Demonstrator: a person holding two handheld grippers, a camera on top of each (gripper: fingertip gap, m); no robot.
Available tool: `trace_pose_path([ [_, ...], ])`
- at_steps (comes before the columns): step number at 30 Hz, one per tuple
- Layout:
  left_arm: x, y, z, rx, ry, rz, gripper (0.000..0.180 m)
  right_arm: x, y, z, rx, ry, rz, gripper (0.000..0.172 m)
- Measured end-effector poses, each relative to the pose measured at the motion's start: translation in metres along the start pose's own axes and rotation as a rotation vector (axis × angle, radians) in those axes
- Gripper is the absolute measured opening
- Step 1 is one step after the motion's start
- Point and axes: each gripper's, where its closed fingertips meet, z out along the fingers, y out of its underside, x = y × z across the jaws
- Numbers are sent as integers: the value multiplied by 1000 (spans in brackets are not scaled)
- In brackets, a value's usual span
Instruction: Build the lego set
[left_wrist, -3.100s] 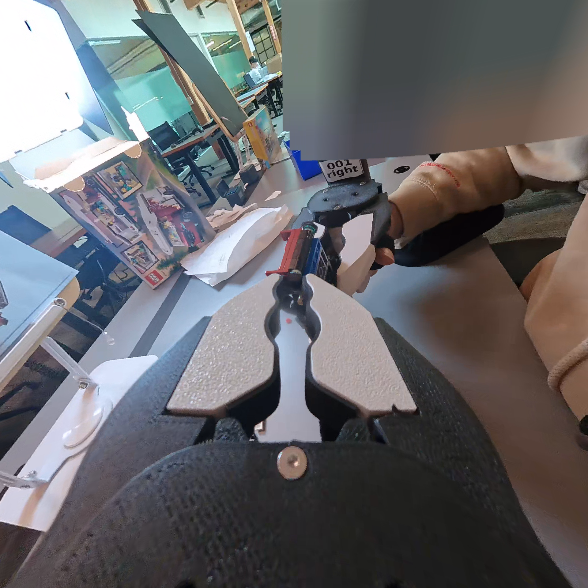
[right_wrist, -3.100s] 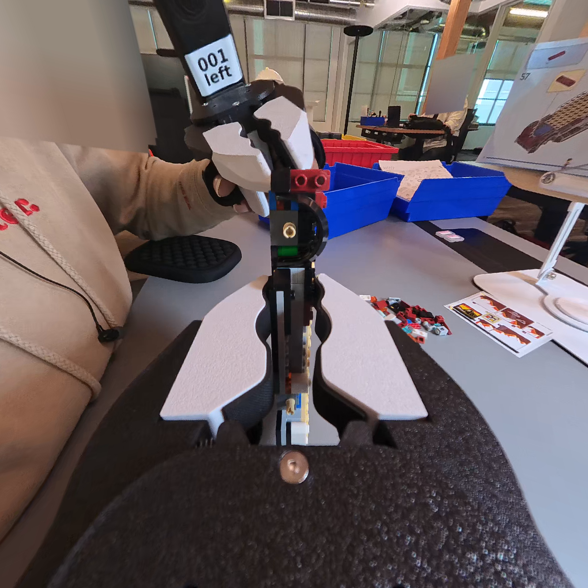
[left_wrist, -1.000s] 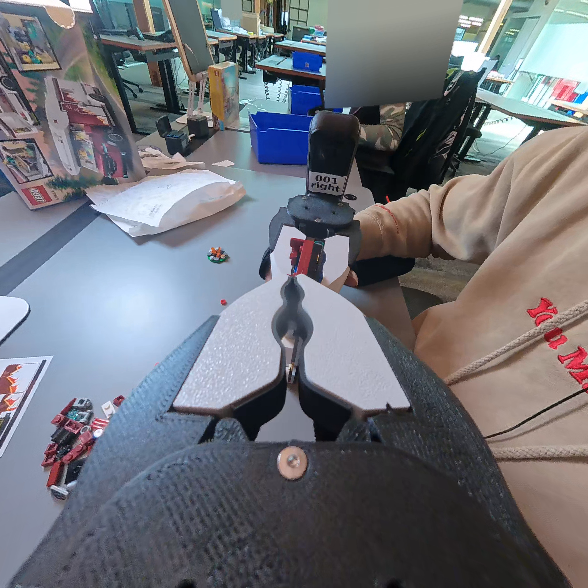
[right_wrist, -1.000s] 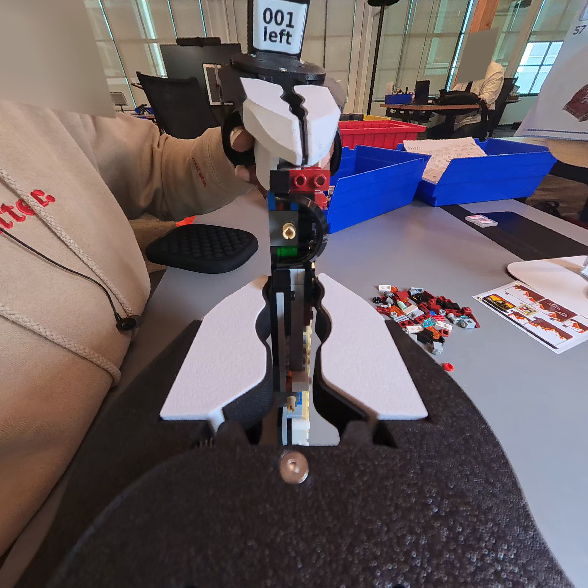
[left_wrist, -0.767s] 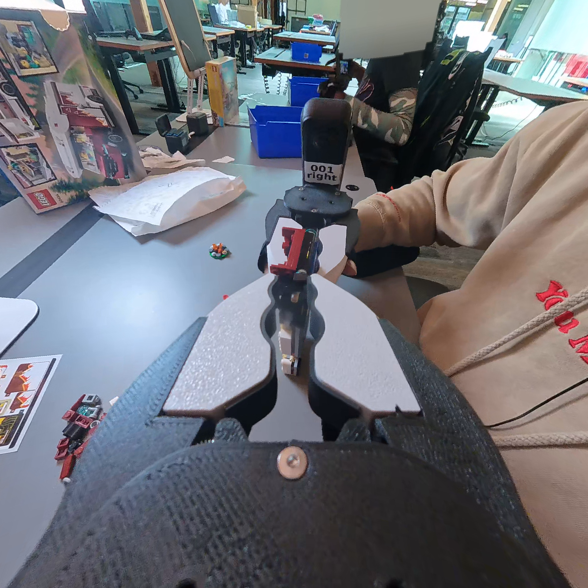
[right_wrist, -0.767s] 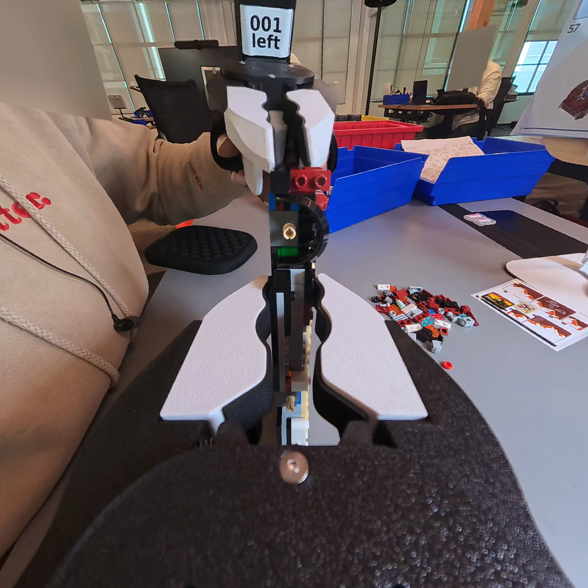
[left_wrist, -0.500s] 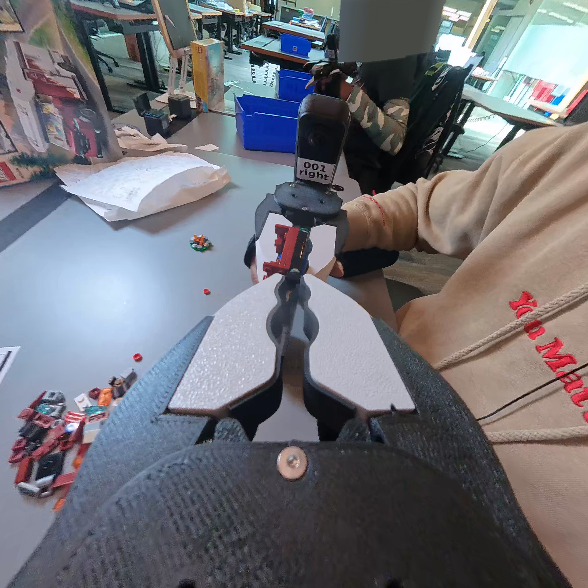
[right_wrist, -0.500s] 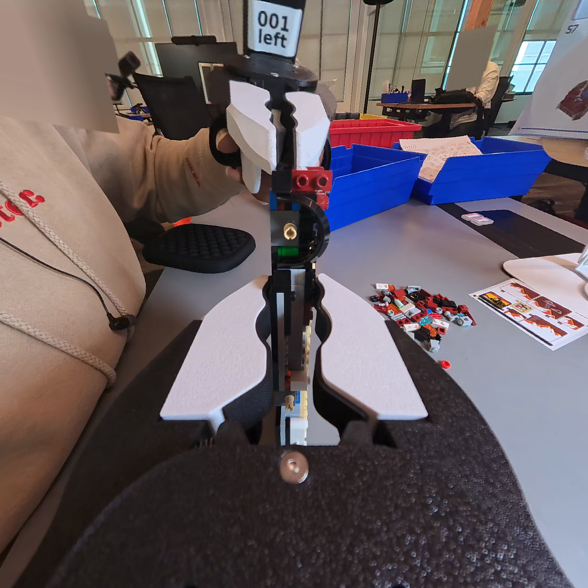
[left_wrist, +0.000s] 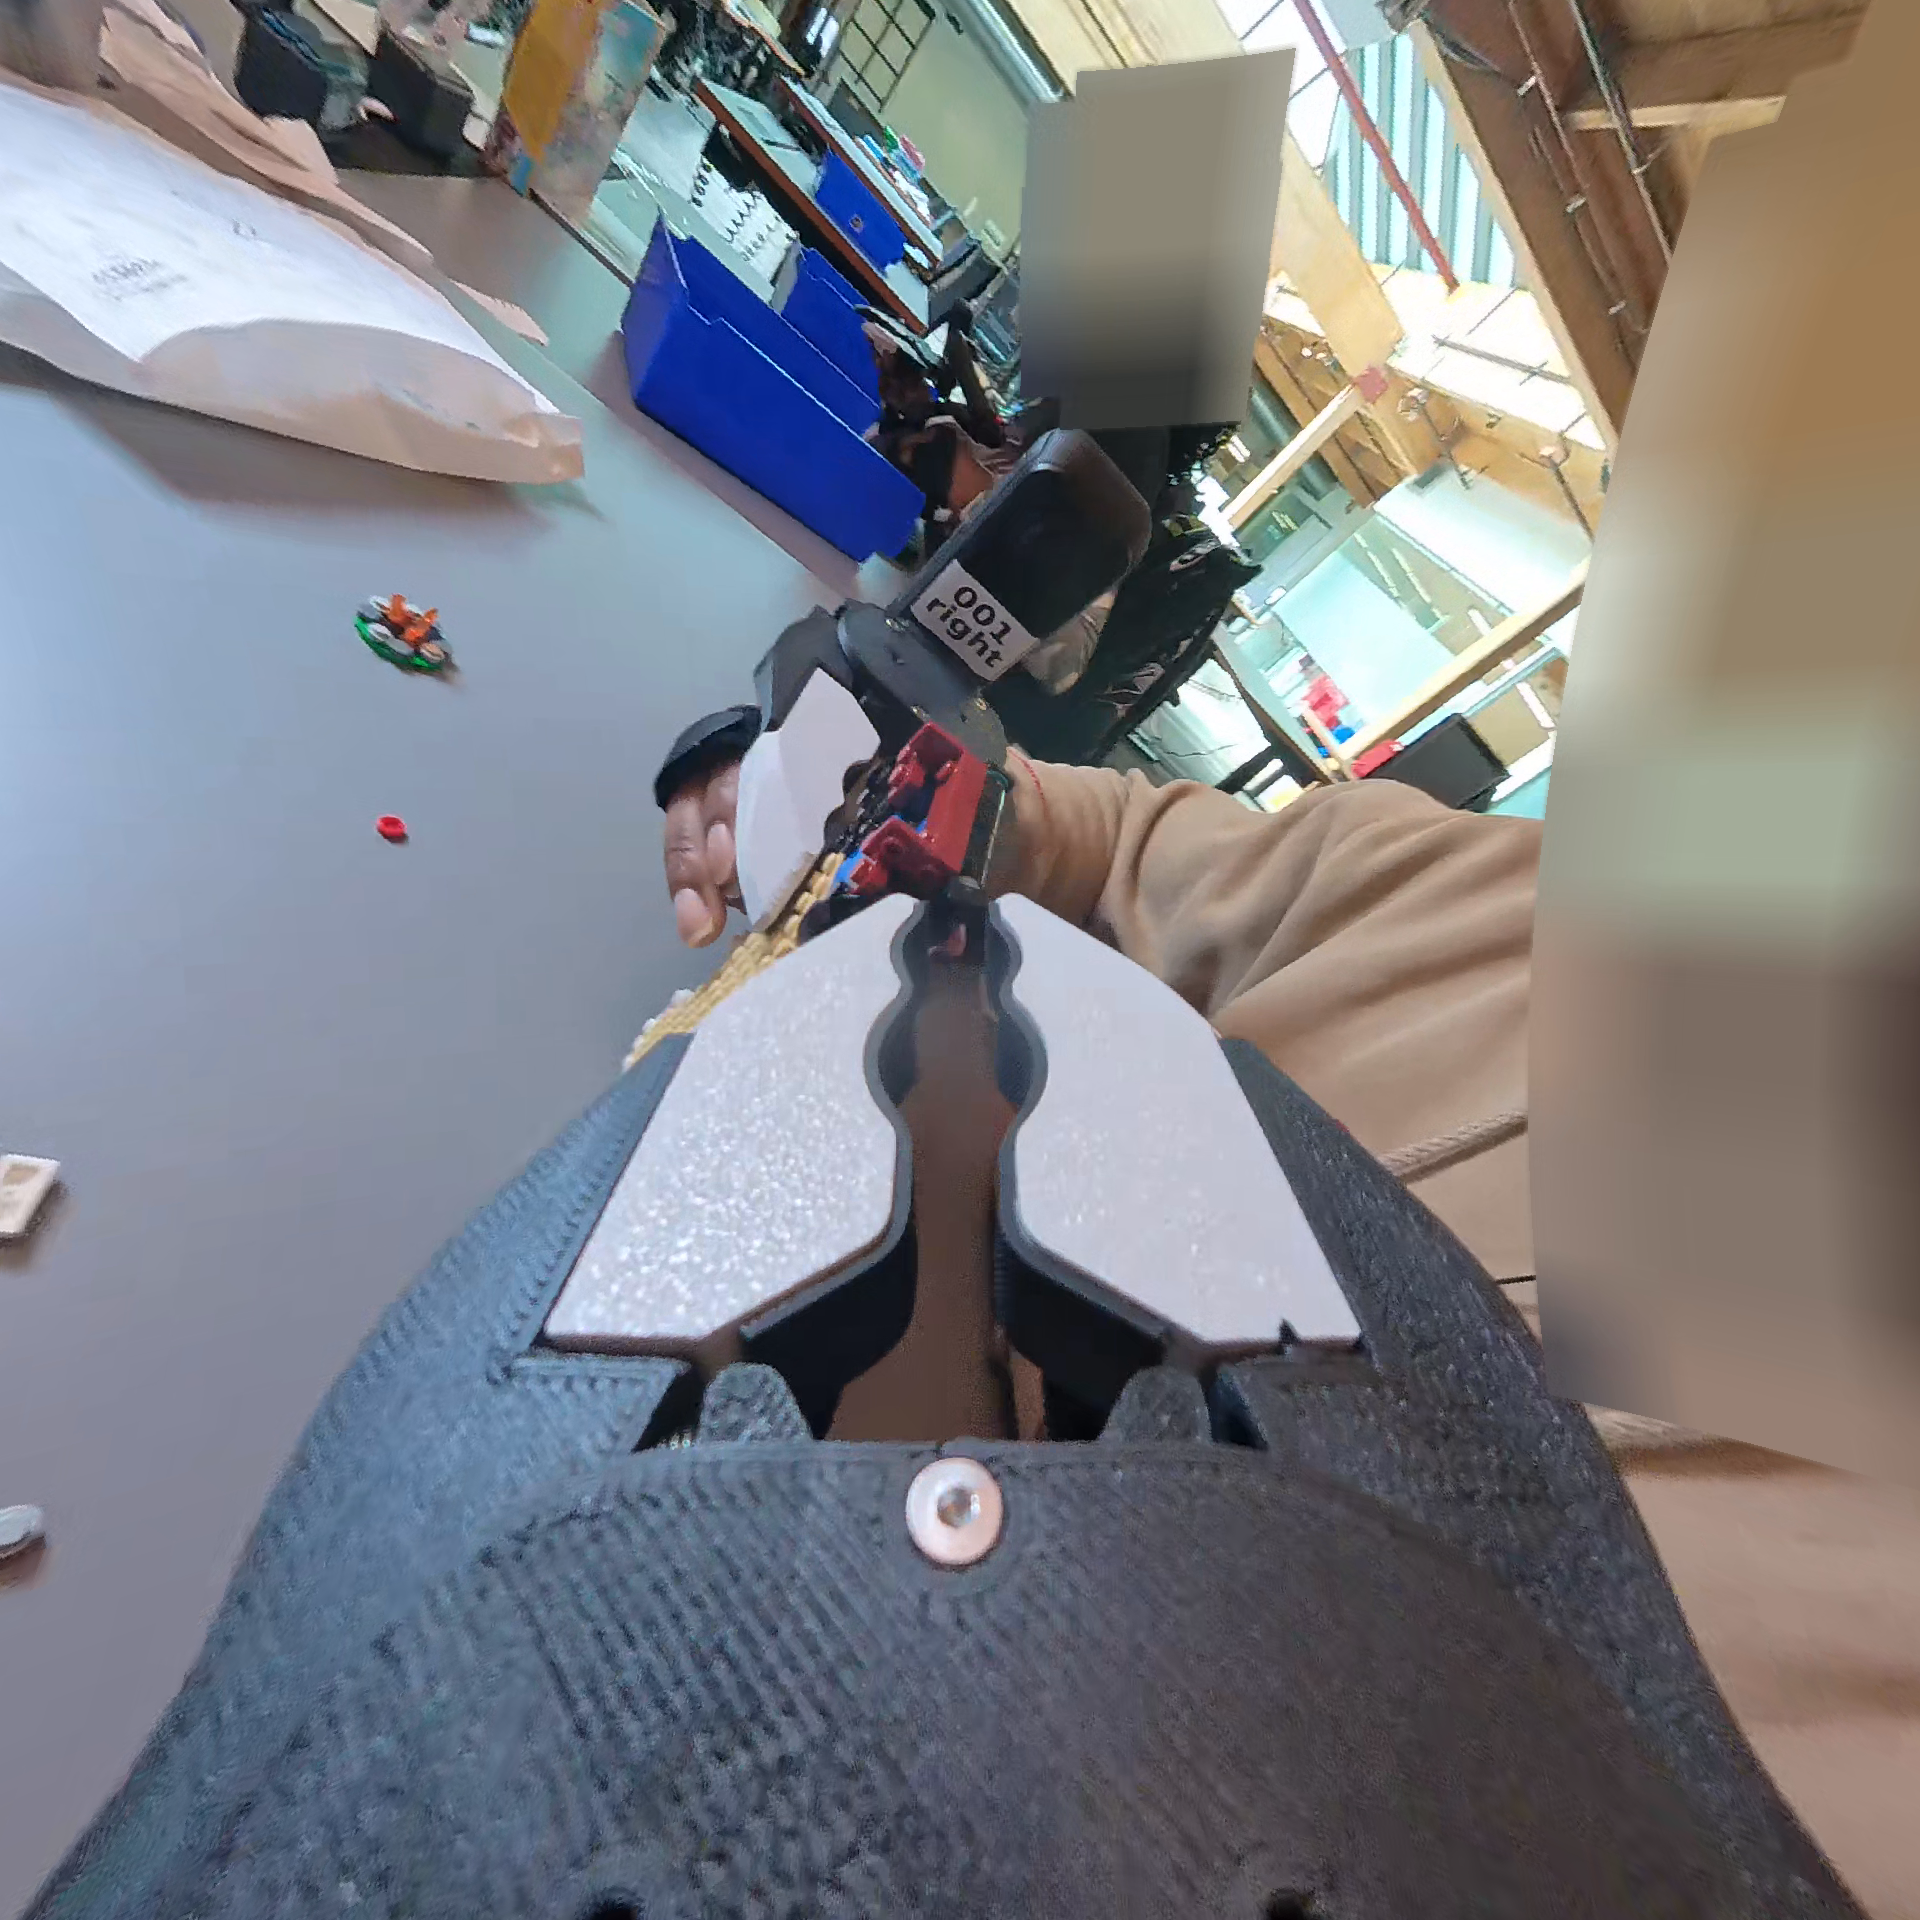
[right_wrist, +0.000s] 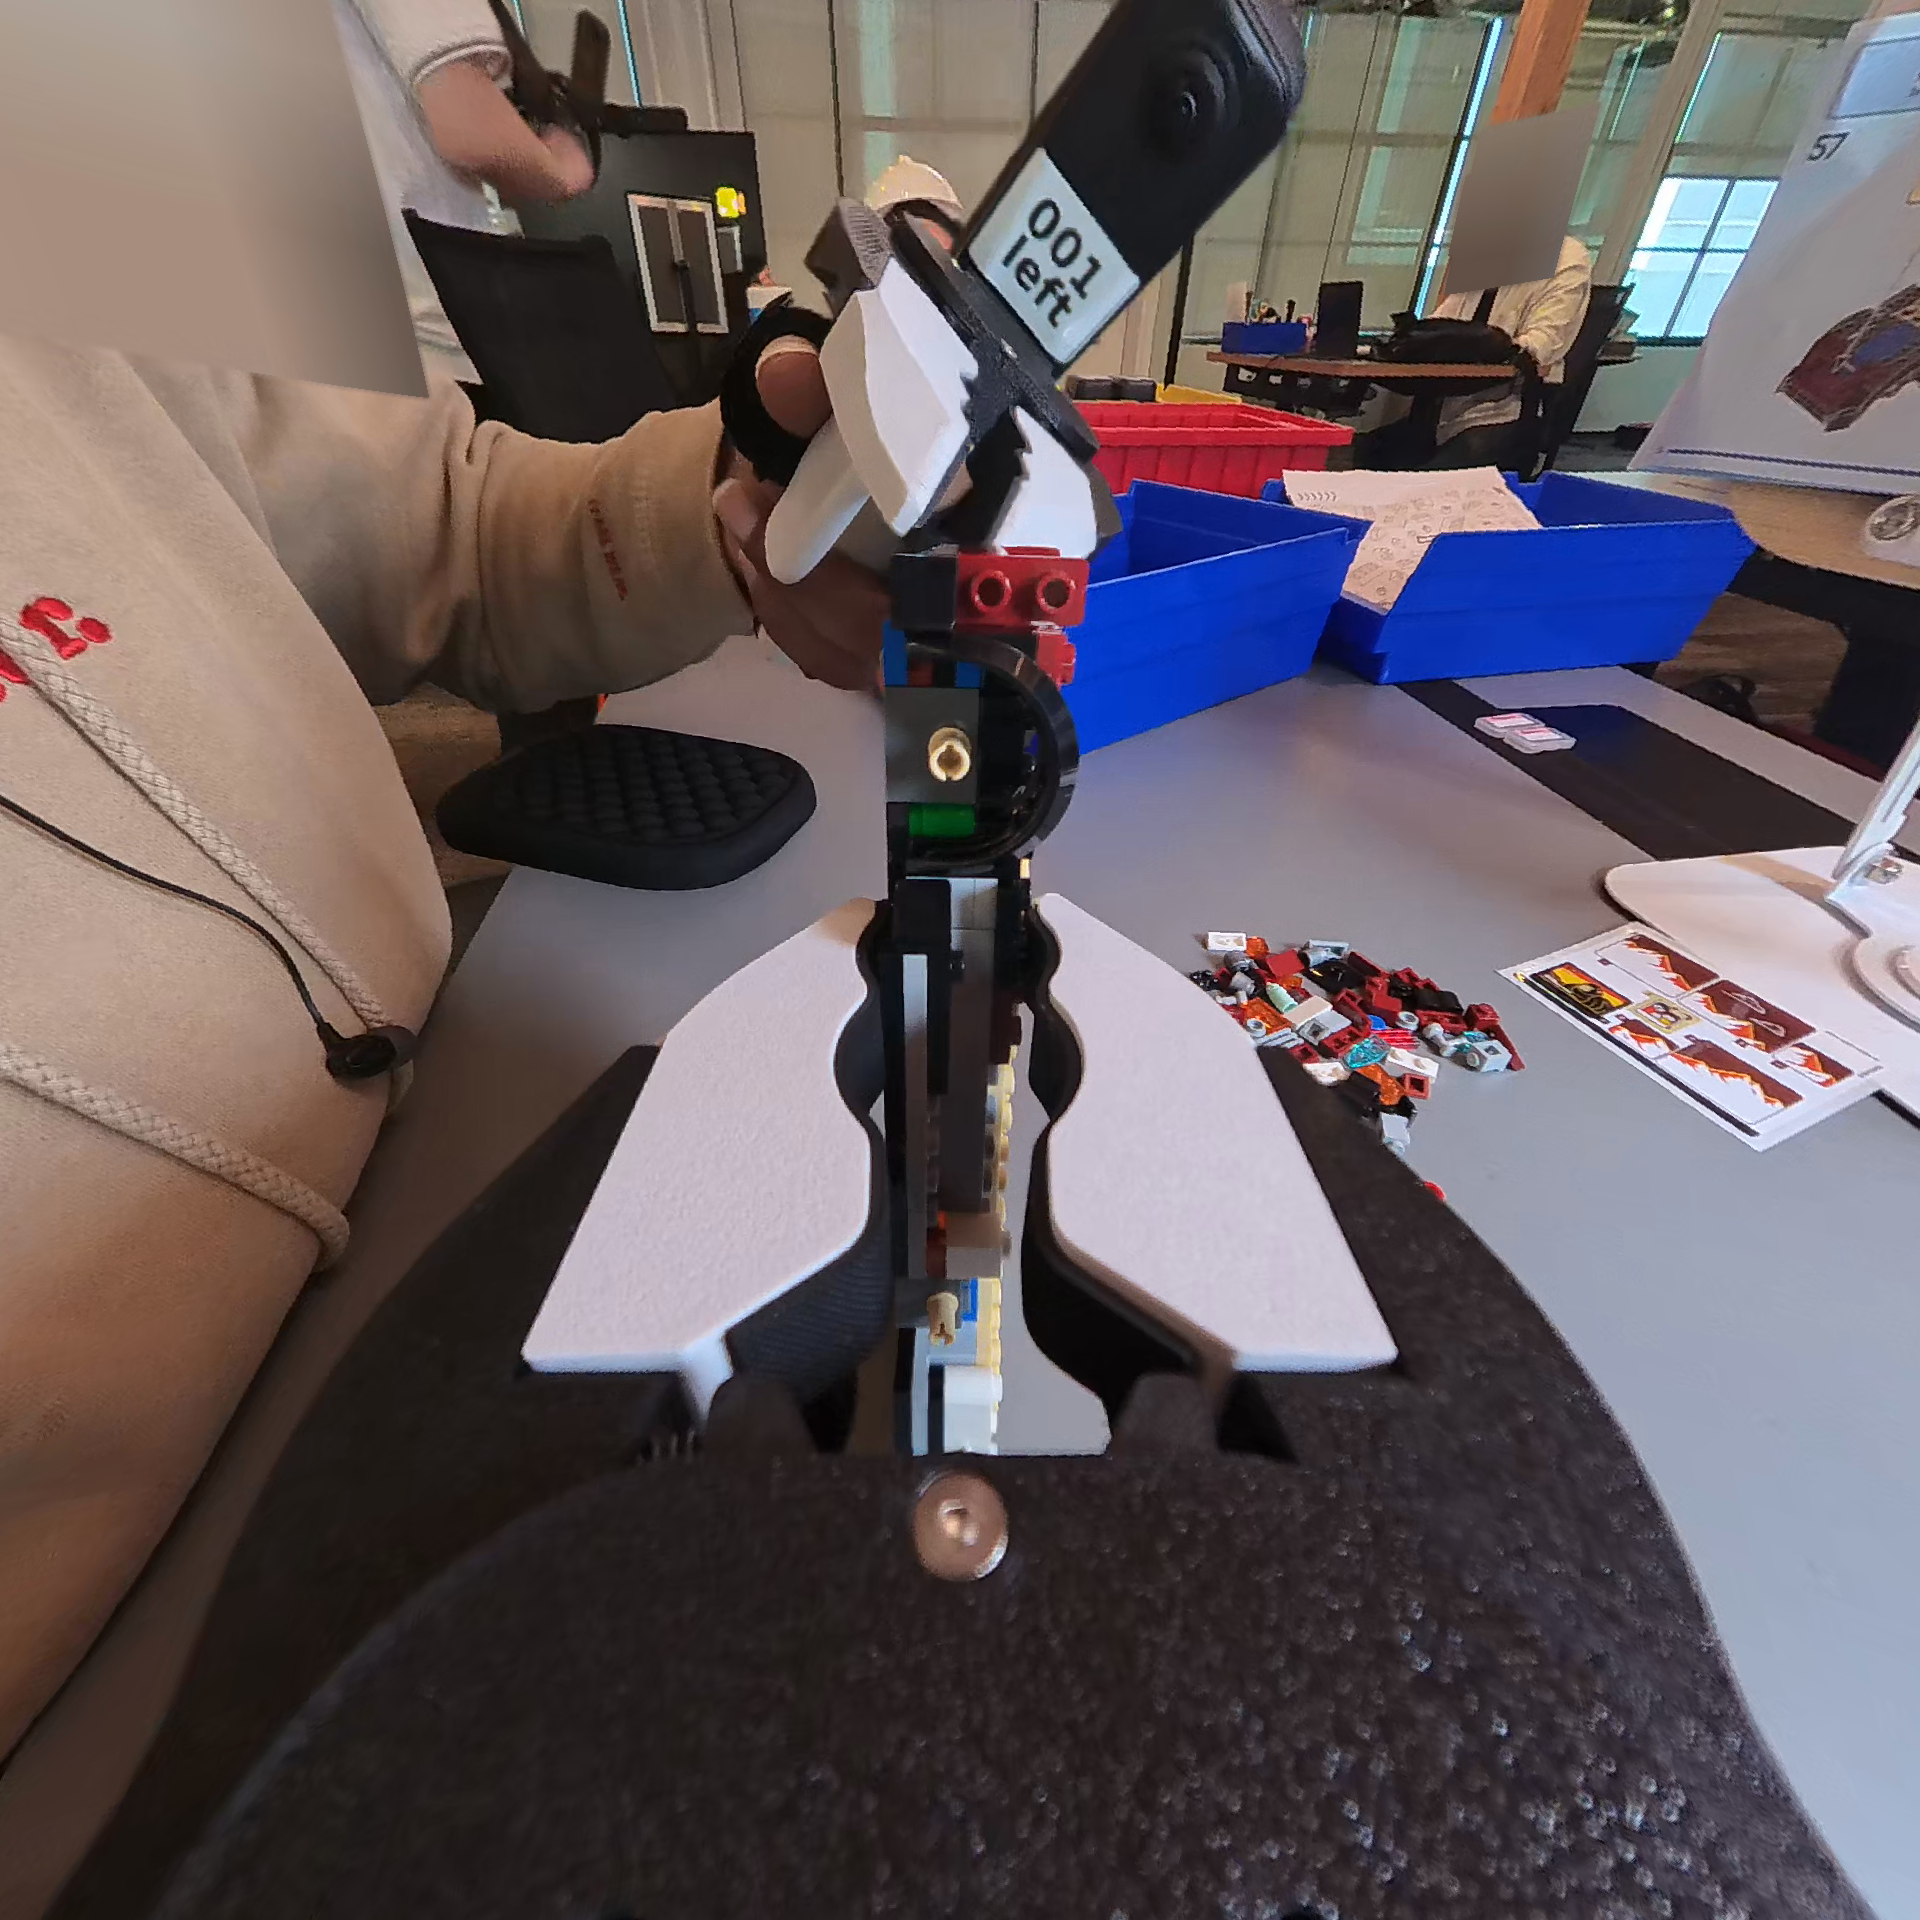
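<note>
The grey counter (right_wrist: 1299, 790) carries a heap of small loose bricks (right_wrist: 1361, 1013), mostly dark red, black and grey, with a printed sticker sheet (right_wrist: 1683, 1023) just beside it and a white stand base (right_wrist: 1766, 904) behind that. Two blue bins (right_wrist: 1538, 582) stand farther back; one holds a printed paper. A black textured pad (right_wrist: 623, 800) lies at the near edge. Elsewhere a white paper bag (left_wrist: 239, 312), a small green and orange piece (left_wrist: 403, 631) and a tiny red stud (left_wrist: 391, 827) lie apart on the counter.
</note>
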Motion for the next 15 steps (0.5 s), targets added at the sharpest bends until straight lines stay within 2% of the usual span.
trace_pose_path([
  [3, -2, -8, -8, 47, -97, 213, 14, 2, 0, -1, 1, 9, 1, 23],
  [7, -1, -10, -15, 37, -331, 737, 19, 2, 0, -1, 3, 5, 16, 23],
  [10, 1, -5, -10, -43, -482, 1100, 19, 3, 0, -1, 4, 0, 31, 23],
  [12, -1, -4, -6, -87, -555, 1241, 18, 3, 0, -1, 5, -4, 40, 23],
  [15, -4, -1, 0, -136, -573, 1346, 18, 2, 0, -1, 2, -3, 39, 23],
])
